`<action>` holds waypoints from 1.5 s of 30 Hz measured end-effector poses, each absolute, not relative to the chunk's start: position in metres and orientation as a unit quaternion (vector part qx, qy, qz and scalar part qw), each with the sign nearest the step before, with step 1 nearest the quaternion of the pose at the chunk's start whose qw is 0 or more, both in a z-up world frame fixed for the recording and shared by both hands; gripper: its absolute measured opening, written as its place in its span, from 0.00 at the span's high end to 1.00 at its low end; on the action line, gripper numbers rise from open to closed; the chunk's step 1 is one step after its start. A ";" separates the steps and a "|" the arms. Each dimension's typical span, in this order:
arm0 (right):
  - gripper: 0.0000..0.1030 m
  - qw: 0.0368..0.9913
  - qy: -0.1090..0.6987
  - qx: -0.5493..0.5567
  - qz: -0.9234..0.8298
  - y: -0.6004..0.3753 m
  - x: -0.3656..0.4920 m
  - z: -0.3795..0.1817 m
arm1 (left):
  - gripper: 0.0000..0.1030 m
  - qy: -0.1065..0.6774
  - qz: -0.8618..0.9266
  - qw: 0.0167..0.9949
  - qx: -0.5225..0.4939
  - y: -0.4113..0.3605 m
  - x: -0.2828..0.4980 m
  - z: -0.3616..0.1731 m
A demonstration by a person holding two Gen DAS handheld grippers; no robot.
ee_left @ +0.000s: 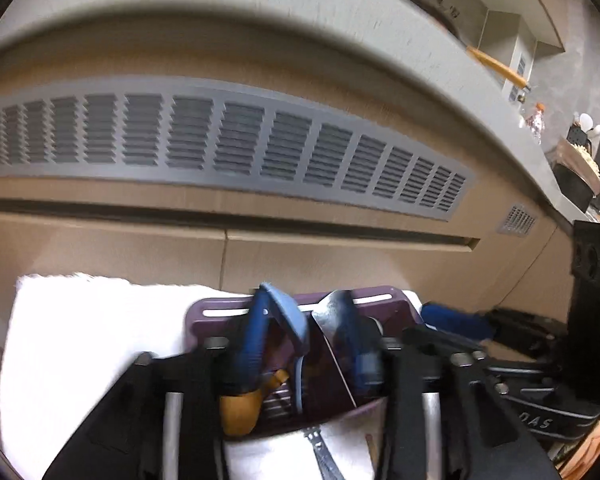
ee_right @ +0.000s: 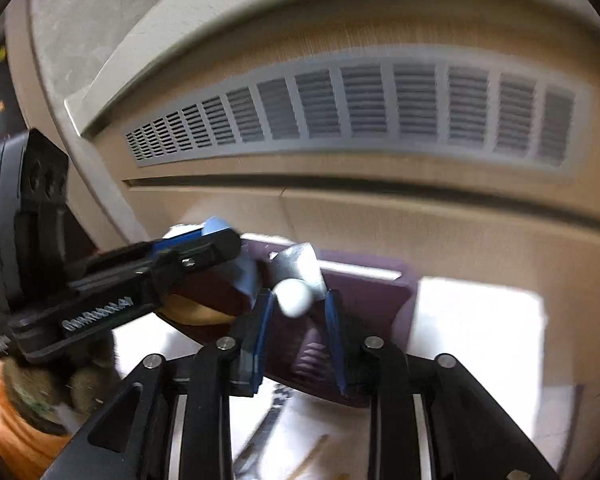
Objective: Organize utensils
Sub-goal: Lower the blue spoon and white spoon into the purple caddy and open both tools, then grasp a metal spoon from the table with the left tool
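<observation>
- A purple slotted utensil tray (ee_left: 396, 304) is seen resting on a white cloth (ee_left: 80, 344), toward the cloth's far edge, in front of a wood panel with a grey vent grille (ee_left: 228, 140).
- Inside the tray, a light-blue utensil (ee_left: 288, 316) is seen leaning over the far rim, with a wooden spoon bowl (ee_left: 240, 408) at the near end and a metal blade-like piece (ee_left: 332, 316) beside it.
- The left gripper (ee_left: 304, 344) is held over the tray; its blue-padded fingers (ee_left: 248, 344) stand apart around the utensils, and whether anything is pinched cannot be told through the blur.
- The right gripper (ee_right: 296, 332) is seen with fingers spread, a white rounded utensil end (ee_right: 294, 298) lying between them without visible contact, so it is judged not to be gripped.
- A dark patterned handle (ee_left: 324, 456) is seen lying on the cloth at its near edge, outside the tray.
- The utensils are judged light and stiff; the metal is likely slippery, the wood less so.
- A hold on the handle near its middle is judged best, since smooth rounded ends may slide out from the pads.
</observation>
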State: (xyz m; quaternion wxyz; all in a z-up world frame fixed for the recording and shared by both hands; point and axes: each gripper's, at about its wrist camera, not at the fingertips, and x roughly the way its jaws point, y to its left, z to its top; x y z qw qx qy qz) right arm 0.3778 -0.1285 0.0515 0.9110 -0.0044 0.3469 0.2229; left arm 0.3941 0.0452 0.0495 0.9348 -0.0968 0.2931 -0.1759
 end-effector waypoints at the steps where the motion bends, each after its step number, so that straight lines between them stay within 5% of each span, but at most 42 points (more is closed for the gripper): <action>1: 0.65 0.918 0.333 -0.017 0.216 -0.129 0.369 0.057 | 0.44 0.284 -0.172 0.939 -0.093 0.046 0.386 0.054; 4: 0.52 0.930 0.305 -0.045 0.201 -0.128 0.347 0.074 | 0.39 0.264 -0.163 0.948 -0.075 0.048 0.360 0.065; 17: 0.51 0.898 0.363 -0.140 0.207 -0.131 0.226 0.018 | 0.34 0.330 -0.184 0.926 -0.002 0.027 0.240 0.013; 25: 0.51 0.896 0.400 -0.097 0.168 -0.177 0.197 -0.008 | 0.35 0.406 -0.207 0.889 -0.045 -0.008 0.223 -0.033; 29: 0.51 0.899 0.401 -0.077 0.160 -0.186 0.193 -0.013 | 0.54 0.440 -0.186 0.876 -0.064 -0.022 0.256 -0.042; 37: 0.51 0.894 0.417 -0.042 0.159 -0.194 0.198 -0.029 | 0.55 0.457 -0.101 0.884 0.009 -0.052 0.290 -0.062; 41: 0.51 0.892 0.423 -0.035 0.155 -0.195 0.202 -0.032 | 0.80 0.442 -0.089 0.892 0.027 -0.048 0.277 -0.061; 45: 0.51 0.890 0.425 -0.035 0.162 -0.191 0.205 -0.031 | 0.87 0.453 -0.106 0.885 -0.009 -0.020 0.255 -0.059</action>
